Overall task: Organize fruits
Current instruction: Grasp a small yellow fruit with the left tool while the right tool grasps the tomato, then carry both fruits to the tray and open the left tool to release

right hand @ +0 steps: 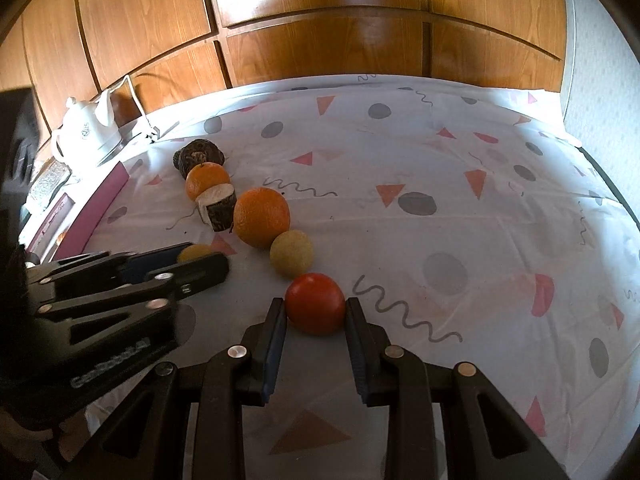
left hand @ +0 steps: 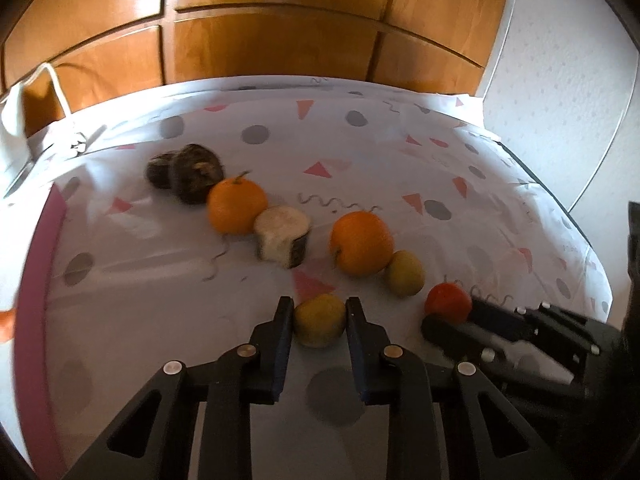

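Yellow-green, the small fruit (left hand: 319,321) sat between the two fingers of the left gripper (left hand: 319,312), and both pads touched its sides, so the tongs were closed about halfway onto it. It rested on the tablecloth (left hand: 400,152), near the front edge. In the right wrist view this same fruit (right hand: 195,253) was mostly hidden behind the left gripper (right hand: 200,264).

The right gripper (right hand: 315,308) held a red fruit (right hand: 315,309) in the same way, both fingers pressing on its sides, the jaws about half open. In the left wrist view the red fruit (left hand: 448,303) showed at the tip of the right gripper (left hand: 444,320).

Behind the red fruit, the other fruits made a slanted row: a second yellow-green fruit (right hand: 291,253) just beside it, then a large orange (right hand: 261,217) touching that one, then a cut piece with white flesh and dark skin (right hand: 216,206), then a smaller orange with a stem (right hand: 207,179), and last two dark brown round things (right hand: 196,156) at the far end.

The white cloth (right hand: 440,184) had grey dots, pink triangles and dark wavy lines. A white kettle (right hand: 86,132) stood at the left past the table edge, and brown wooden panels (right hand: 320,32) filled the background.
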